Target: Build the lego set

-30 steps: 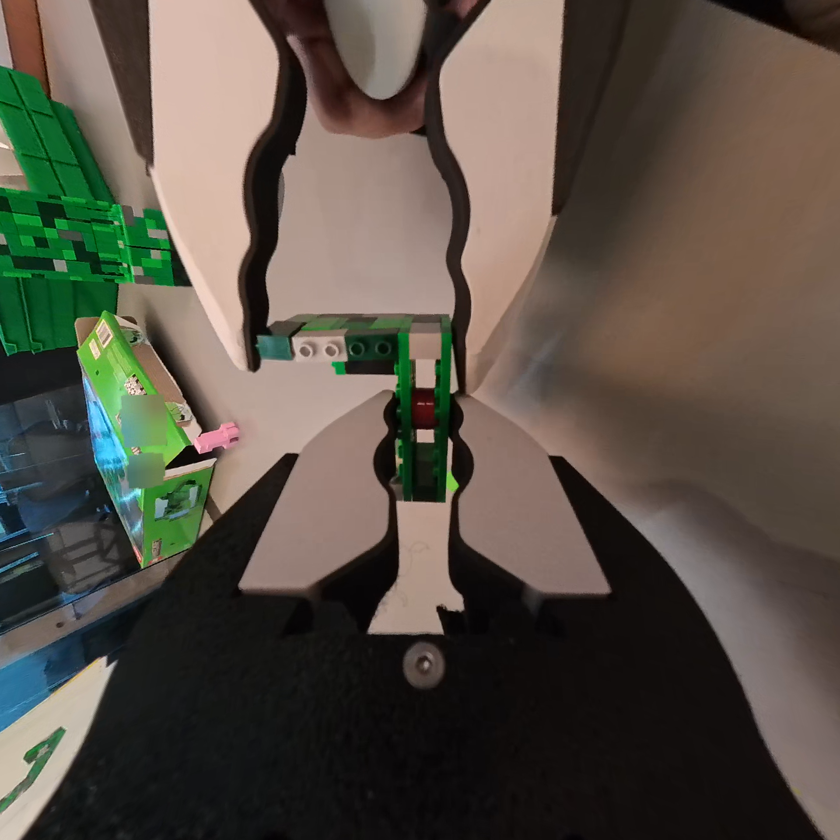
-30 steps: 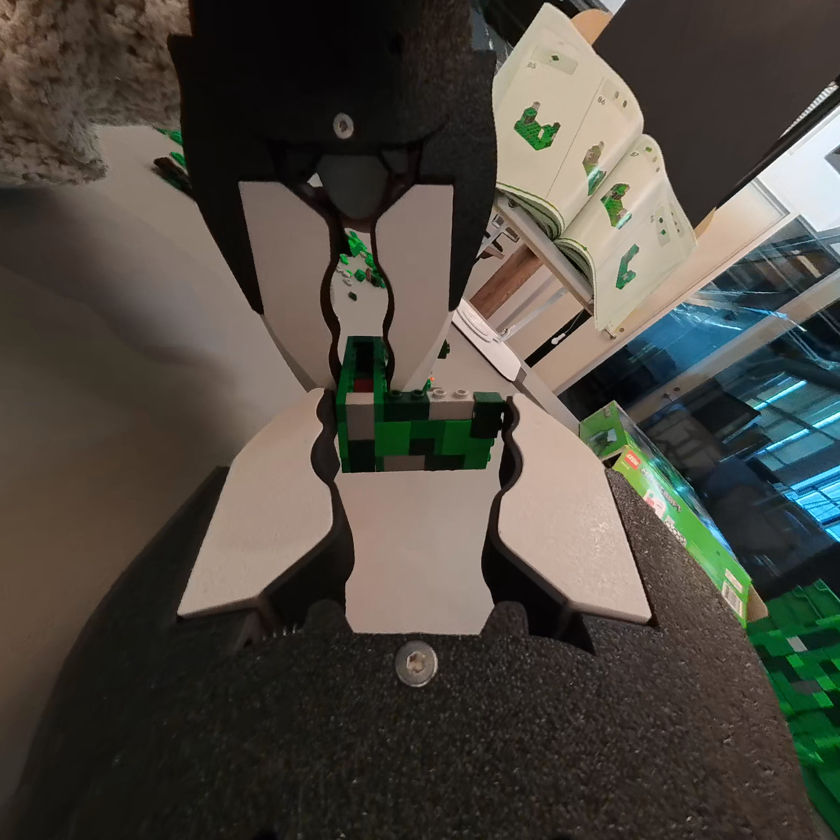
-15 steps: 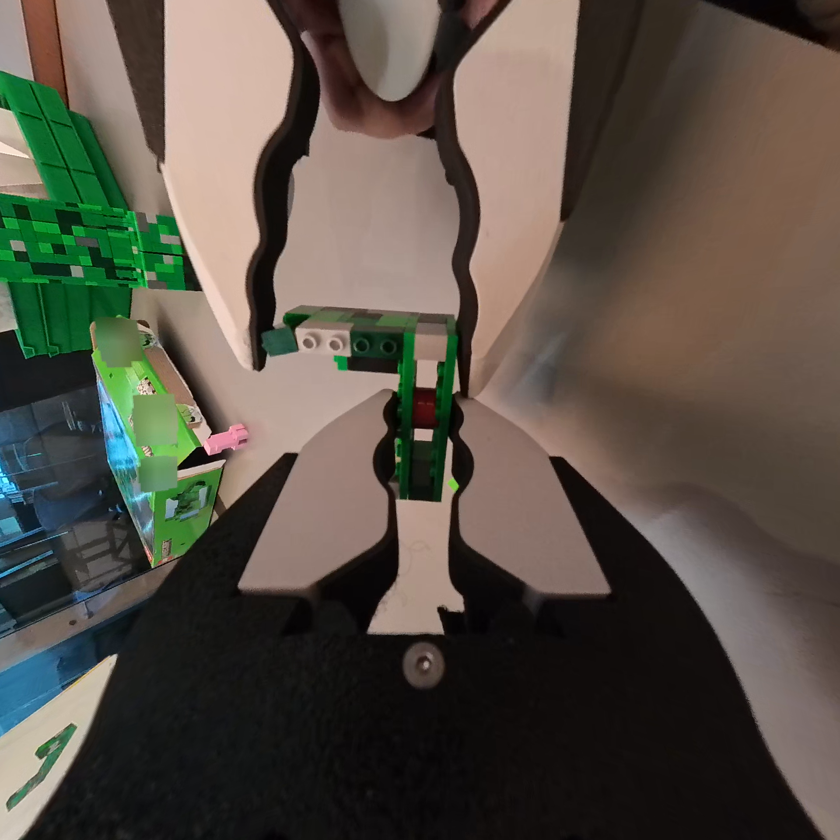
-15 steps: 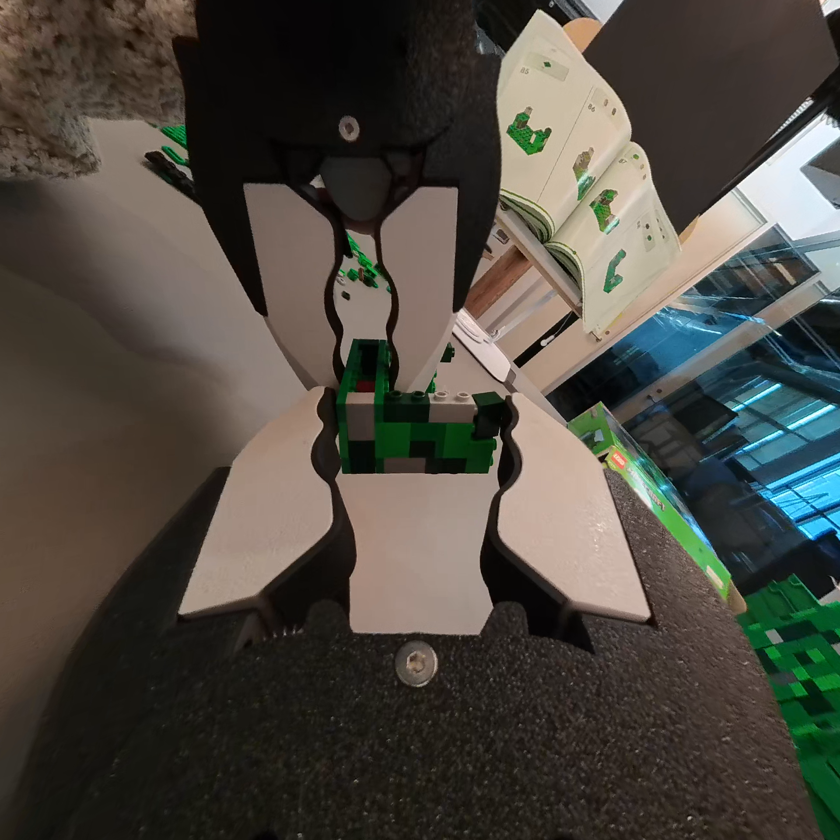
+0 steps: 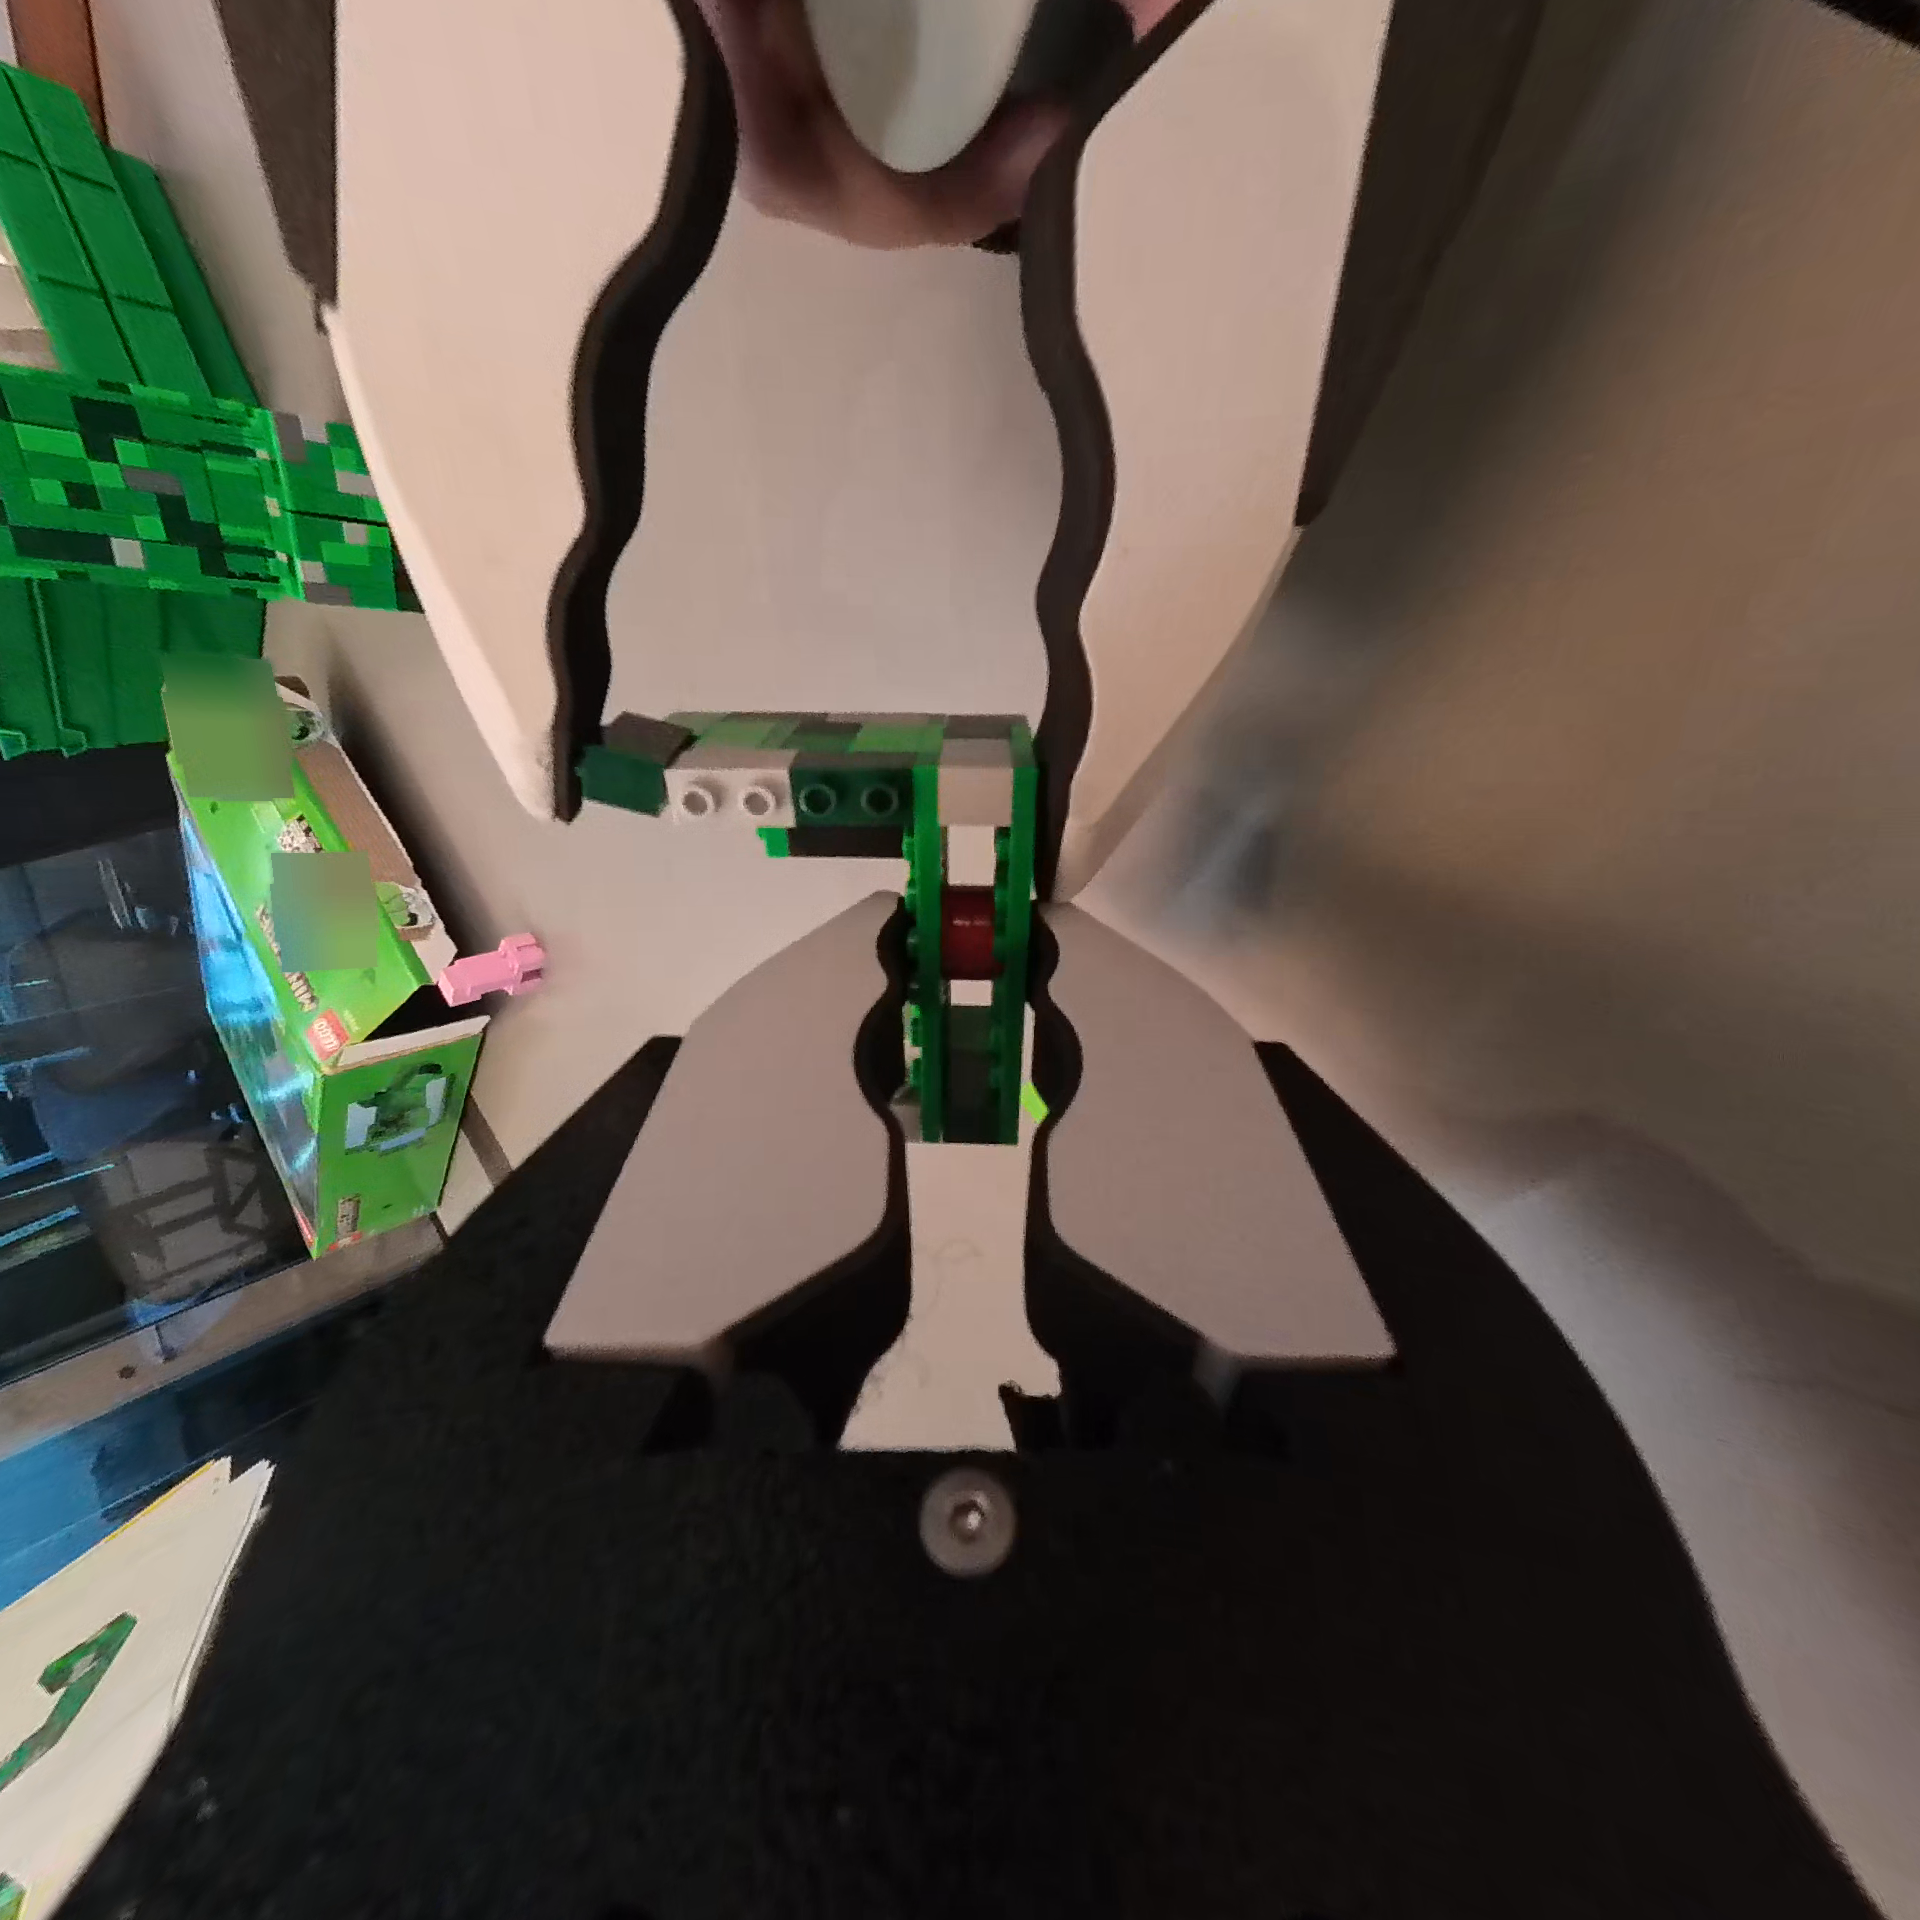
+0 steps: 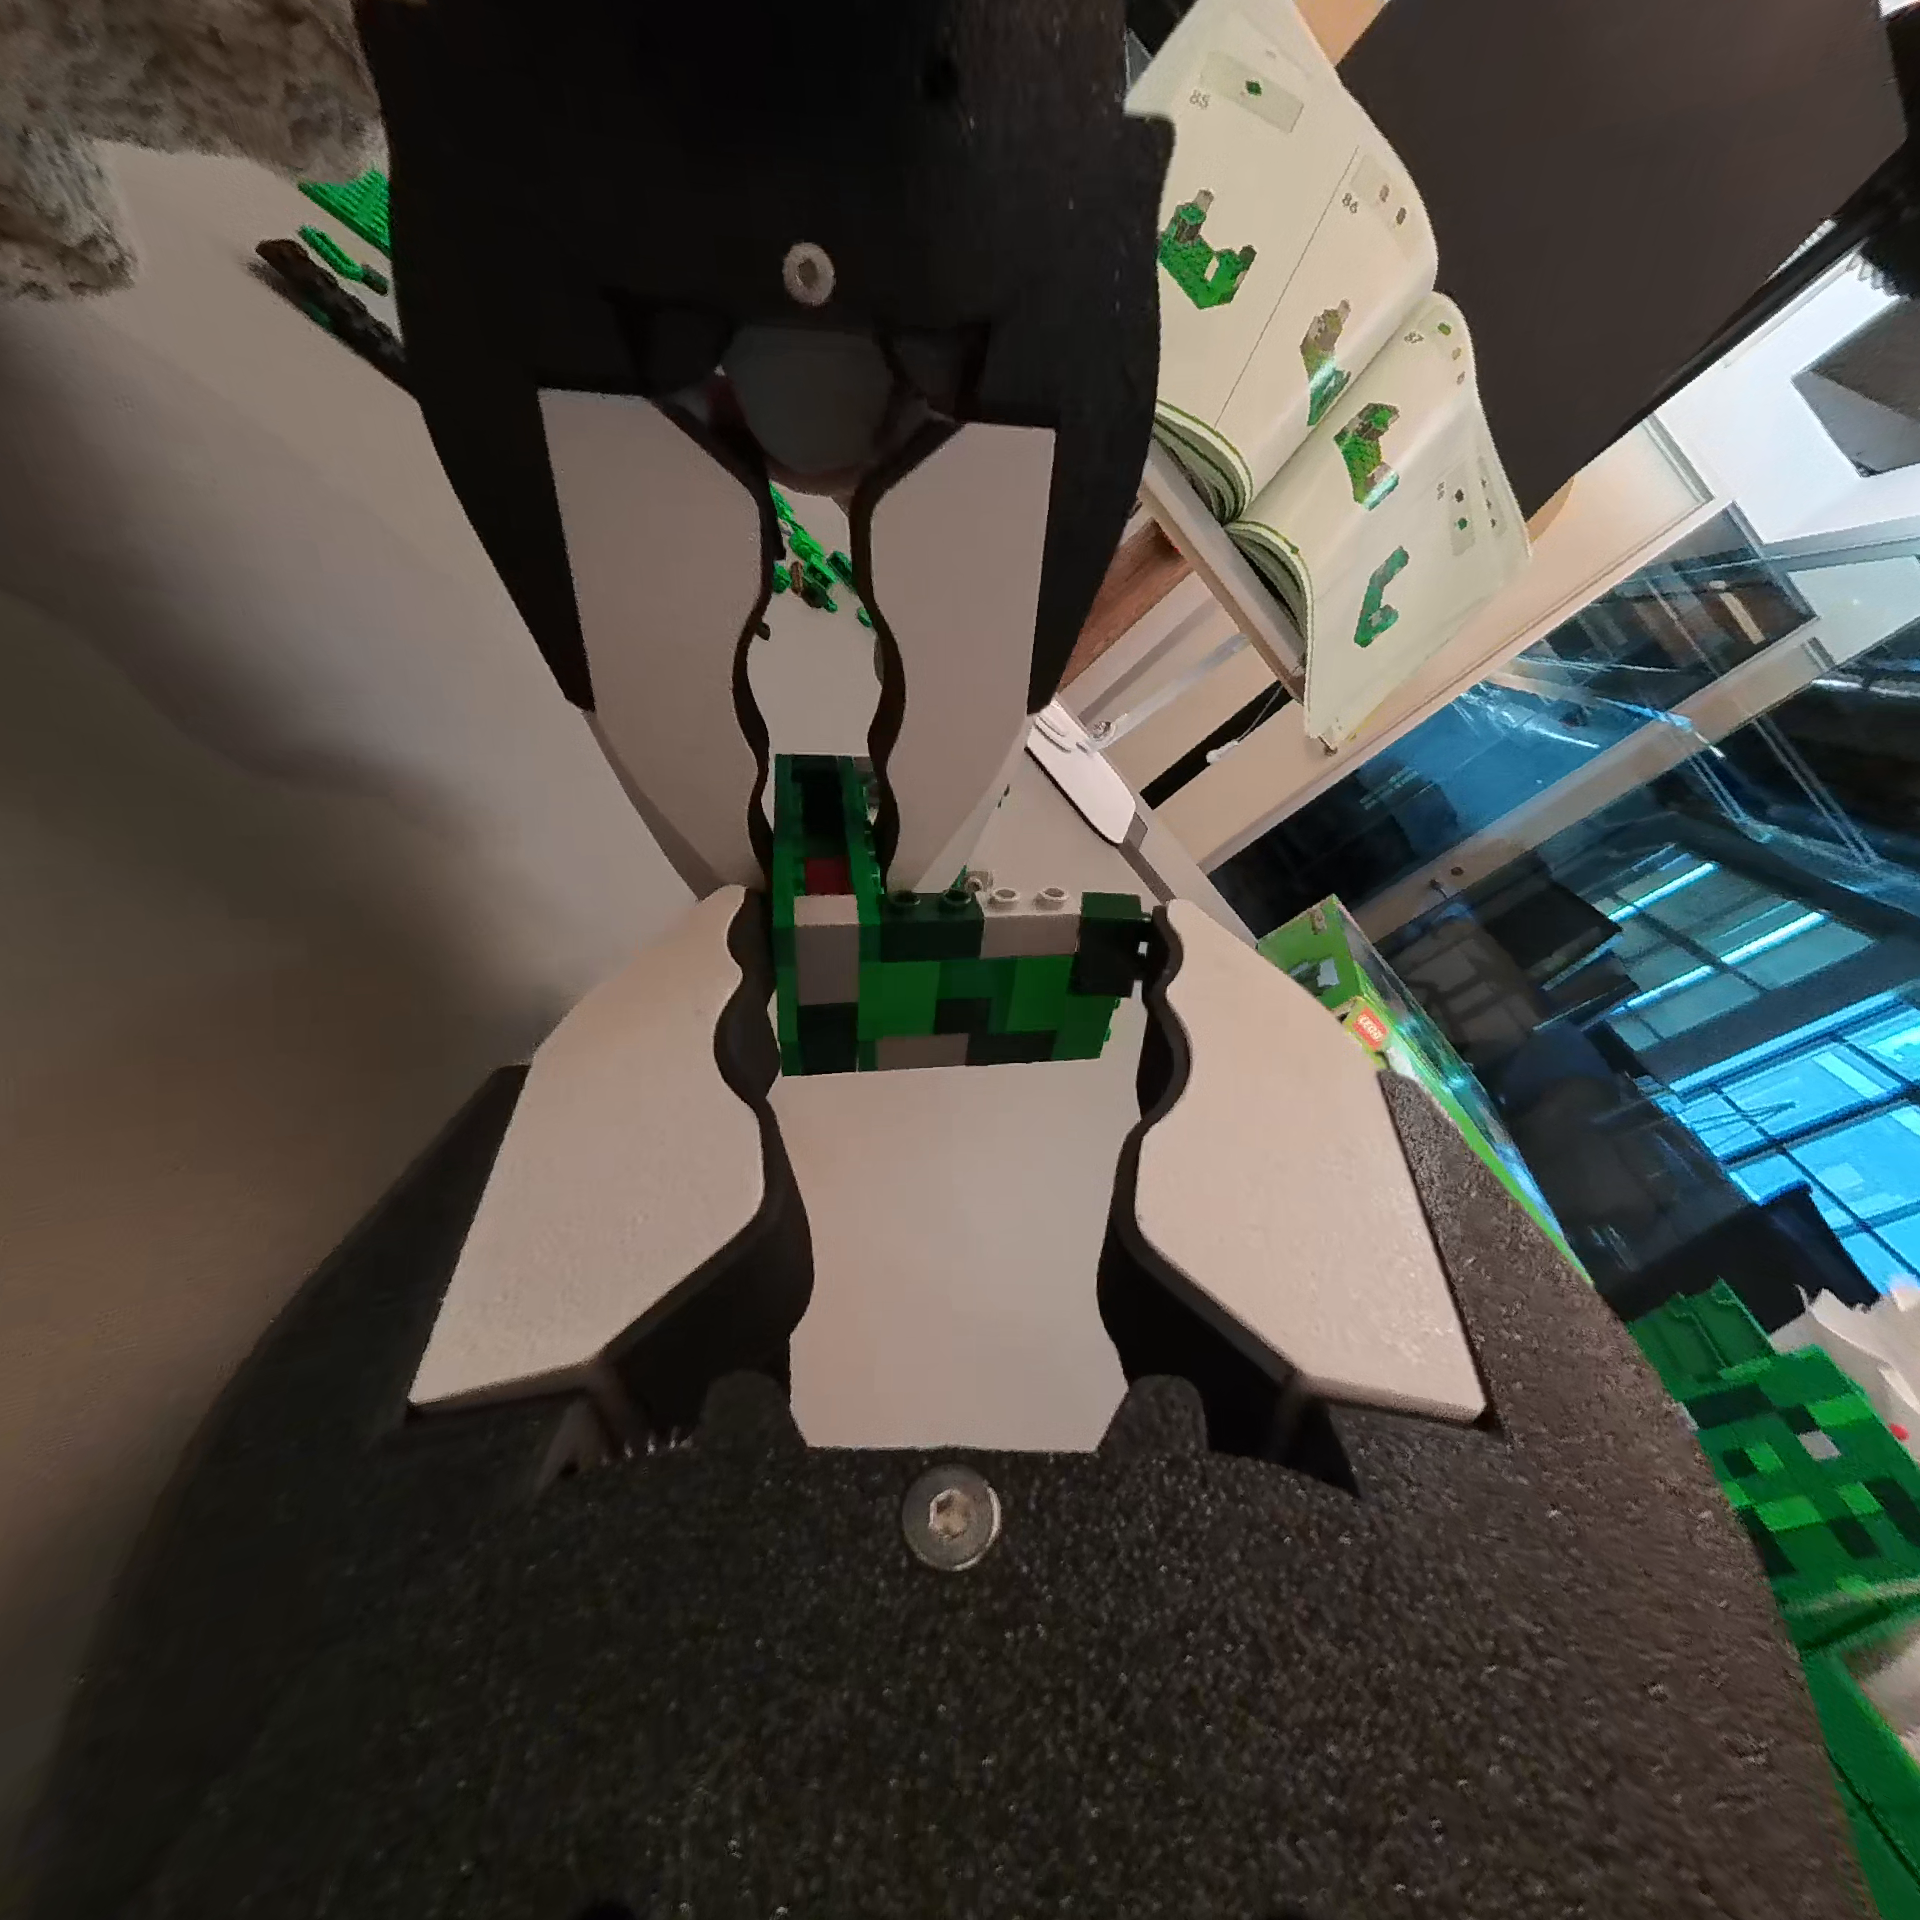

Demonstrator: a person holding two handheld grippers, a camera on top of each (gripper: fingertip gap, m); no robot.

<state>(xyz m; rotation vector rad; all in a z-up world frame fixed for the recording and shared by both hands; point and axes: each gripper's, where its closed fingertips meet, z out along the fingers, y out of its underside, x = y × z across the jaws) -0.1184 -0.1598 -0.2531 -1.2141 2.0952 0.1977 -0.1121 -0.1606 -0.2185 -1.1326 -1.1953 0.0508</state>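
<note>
A small green, grey and black lego assembly [image 5: 831, 769] with a red piece inside is held in the air by both grippers. My left gripper [image 5: 966, 914] is shut on its narrow framed end. My right gripper [image 6: 951, 914] is shut across its wide patterned face [image 6: 945, 997]. In the left wrist view the right gripper [image 5: 810, 821] reaches in from above. In the right wrist view the left gripper [image 6: 831, 873] comes in from above, clamped on the narrow end. A large green lego build [image 5: 177, 509] stands at the left.
A green lego box [image 5: 343, 1039] and a pink piece [image 5: 494, 966] lie on the white table at the left. An open instruction booklet [image 6: 1340, 343] stands at the back right. Loose green and black pieces [image 6: 343, 260] lie far left. A glass wall [image 6: 1558, 935] is on the right. Only a small space, under 4 cm, lies between the two pairs of fingers. Left tips and right tips are each some 35 cm from the large green lego build [image 5: 177, 509].
Both grippers keep the same hold on the assembly. The pair has shifted together, so the box, large build and booklet have slid across the views.
</note>
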